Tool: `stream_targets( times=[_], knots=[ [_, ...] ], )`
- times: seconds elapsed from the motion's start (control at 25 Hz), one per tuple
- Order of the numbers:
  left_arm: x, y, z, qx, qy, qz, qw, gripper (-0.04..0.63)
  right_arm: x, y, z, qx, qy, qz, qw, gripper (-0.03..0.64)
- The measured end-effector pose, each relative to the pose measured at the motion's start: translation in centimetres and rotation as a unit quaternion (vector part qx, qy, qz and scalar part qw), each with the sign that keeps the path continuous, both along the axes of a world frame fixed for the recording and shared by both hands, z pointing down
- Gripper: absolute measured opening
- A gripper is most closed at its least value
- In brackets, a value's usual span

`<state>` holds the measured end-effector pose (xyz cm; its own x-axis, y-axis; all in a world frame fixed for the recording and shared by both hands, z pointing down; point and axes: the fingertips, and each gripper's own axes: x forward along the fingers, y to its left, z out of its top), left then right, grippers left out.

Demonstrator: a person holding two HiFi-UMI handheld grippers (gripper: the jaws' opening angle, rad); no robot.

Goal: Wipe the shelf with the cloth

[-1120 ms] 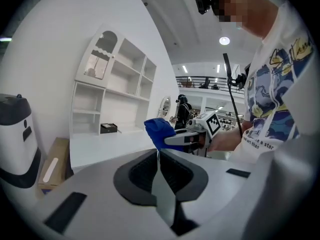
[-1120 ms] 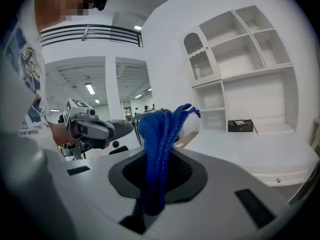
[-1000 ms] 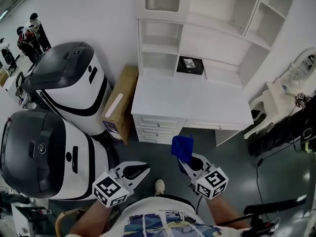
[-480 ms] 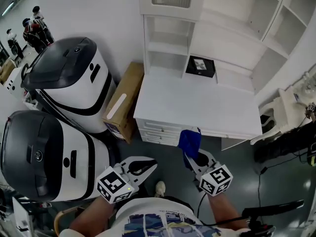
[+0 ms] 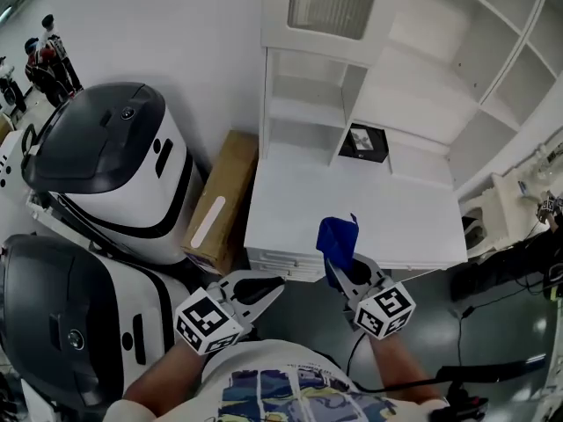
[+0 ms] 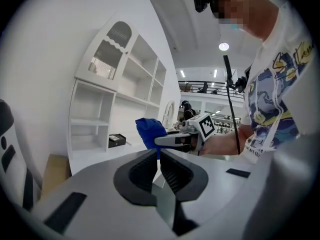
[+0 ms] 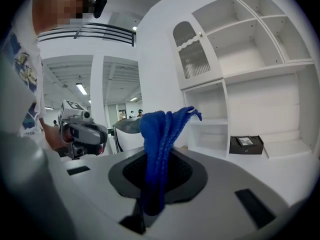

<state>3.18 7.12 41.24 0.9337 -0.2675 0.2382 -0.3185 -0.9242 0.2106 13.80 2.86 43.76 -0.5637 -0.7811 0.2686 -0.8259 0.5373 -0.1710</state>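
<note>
Two big rounded white-and-black machines are standing at left, just beside each other: one [image 5: 110,161] nearer the wall, the other [image 5: 62,323] closer to the camera. A long brown cardboard box [image 5: 224,202] is sitting between the farther machine and the side of the white worktop [image 5: 352,209], with a pale strip showing on its top face. A small black box [image 5: 364,142] is resting at the worktop's back, a pale square on its lid. Dark cables [image 5: 515,266] are trailing over the grey floor [image 5: 493,323] at right. Small figures [image 5: 44,55] are standing far off, upper left.
</note>
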Motion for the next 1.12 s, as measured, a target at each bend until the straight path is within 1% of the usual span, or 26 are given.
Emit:
stream_targets(
  times=[0.2,0.32,0.44,0.64,0.84,1.0,1.12],
  knots=[
    [-3.1,-4.8,-0.9,0.009,0.006,0.011,0.9999,0.029,-3.7,-7.6,-2.0,0.032,-0.004,0.005,0.999,0.067],
    [-4.8,-7.0,-1.2,0.013,0.006,0.019,0.9997,0.029,-5.6,-12.0,-3.2,0.042,-0.02,0.011,0.999,0.067],
    [-6.2,-9.1,-1.2,0.018,0.004,0.014,0.9997,0.029,-7.2,-16.4,-4.7,0.057,-0.035,0.01,0.998,0.067],
    [-7.3,-11.9,-2.1,0.03,0.01,-0.019,0.9993,0.029,-9.2,-23.2,-8.1,0.1,-0.035,-0.018,0.994,0.067],
    [-7.8,-13.8,-3.3,0.045,0.012,-0.059,0.9972,0.029,-10.1,-29.5,-11.0,0.128,-0.044,-0.04,0.99,0.067],
    [-8.3,-15.1,-3.8,0.046,0.014,-0.104,0.9934,0.029,-10.8,-34.7,-11.9,0.127,-0.053,-0.056,0.989,0.067],
    [-8.2,-15.4,-4.0,0.047,0.01,-0.125,0.9909,0.029,-11.0,-37.8,-12.1,0.125,-0.053,-0.061,0.989,0.067]
  ],
)
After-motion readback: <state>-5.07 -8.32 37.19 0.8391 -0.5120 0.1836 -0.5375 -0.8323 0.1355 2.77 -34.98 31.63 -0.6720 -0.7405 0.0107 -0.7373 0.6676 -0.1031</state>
